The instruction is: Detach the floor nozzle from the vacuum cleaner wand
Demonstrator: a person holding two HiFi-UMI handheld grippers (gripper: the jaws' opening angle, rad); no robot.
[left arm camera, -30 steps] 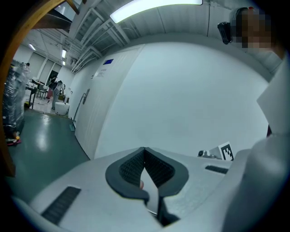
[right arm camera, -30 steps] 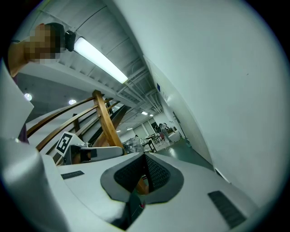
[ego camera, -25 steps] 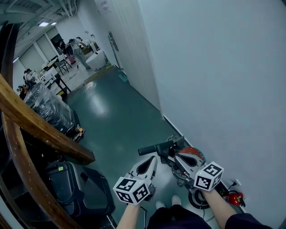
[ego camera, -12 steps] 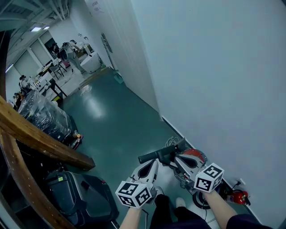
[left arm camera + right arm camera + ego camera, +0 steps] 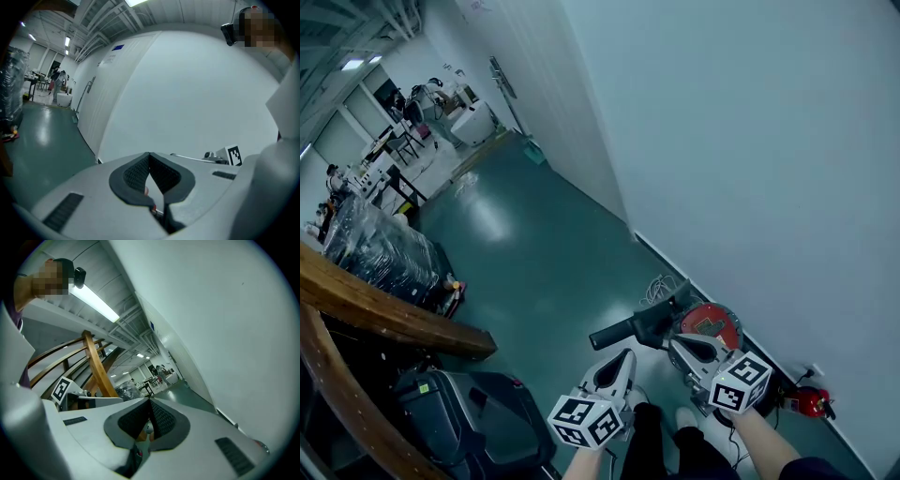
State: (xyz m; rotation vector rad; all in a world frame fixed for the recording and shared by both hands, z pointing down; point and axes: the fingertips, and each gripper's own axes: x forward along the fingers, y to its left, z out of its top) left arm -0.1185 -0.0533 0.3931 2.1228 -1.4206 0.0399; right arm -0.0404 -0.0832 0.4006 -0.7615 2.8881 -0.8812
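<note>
Vacuum cleaner, red-bodied, is found on the floor by the wall, just ahead of left gripper and right gripper, both closed and empty; detachment is judged unstarted, the floor nozzle not being discernible.

A red-and-black vacuum cleaner is seen on the green floor against the white wall, its black handle angled leftward

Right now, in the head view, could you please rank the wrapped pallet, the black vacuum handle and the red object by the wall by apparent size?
1. wrapped pallet, largest even though farther away
2. black vacuum handle
3. red object, clearly smallest
</note>
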